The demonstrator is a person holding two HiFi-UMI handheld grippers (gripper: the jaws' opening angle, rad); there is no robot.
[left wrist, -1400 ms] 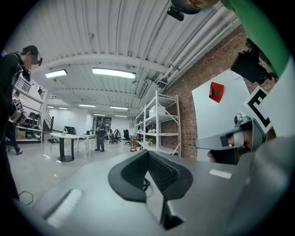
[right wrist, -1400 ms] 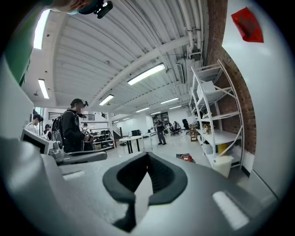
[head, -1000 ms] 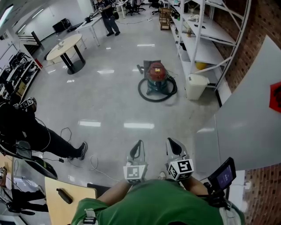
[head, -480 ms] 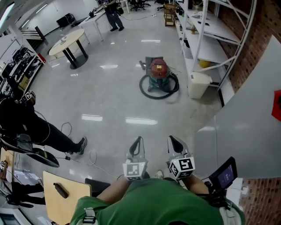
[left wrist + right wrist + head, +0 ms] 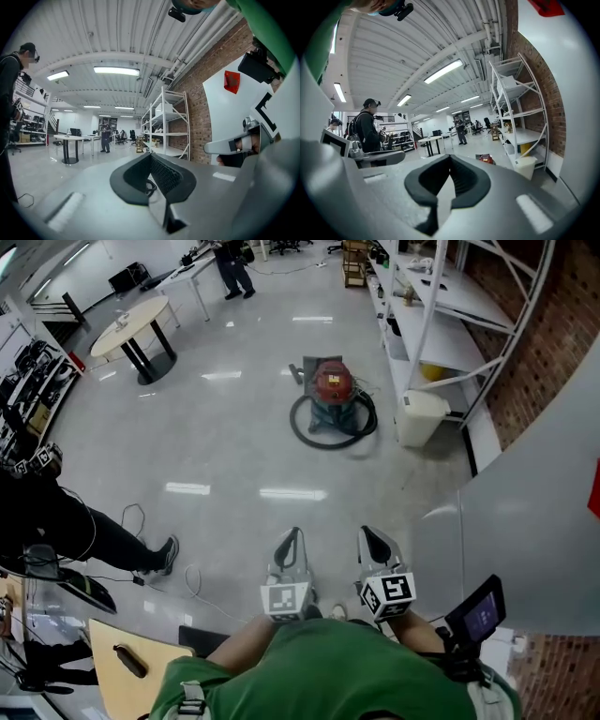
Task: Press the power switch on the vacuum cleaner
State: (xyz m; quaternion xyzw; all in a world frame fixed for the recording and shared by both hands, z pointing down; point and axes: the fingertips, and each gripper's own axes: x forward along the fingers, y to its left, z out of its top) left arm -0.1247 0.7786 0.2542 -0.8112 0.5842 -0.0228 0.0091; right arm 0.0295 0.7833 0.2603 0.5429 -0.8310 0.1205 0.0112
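Approach step, I reckon. My 2 tools, left [image 5: 292, 540] & right [image 5: 368, 540], sit closed w/ nothing in them, near my chest. Vacuum cleaner [image 5: 333, 397] stands on the floor [image 5: 225, 456] well ahead, beside the shelving [image 5: 441, 306]. Next: walk up, find the switch; can't see it from here.

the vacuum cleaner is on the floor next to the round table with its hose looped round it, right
No: the head view shows the vacuum cleaner on the floor next to the white bin, away from the round table, with its hose looped round it.
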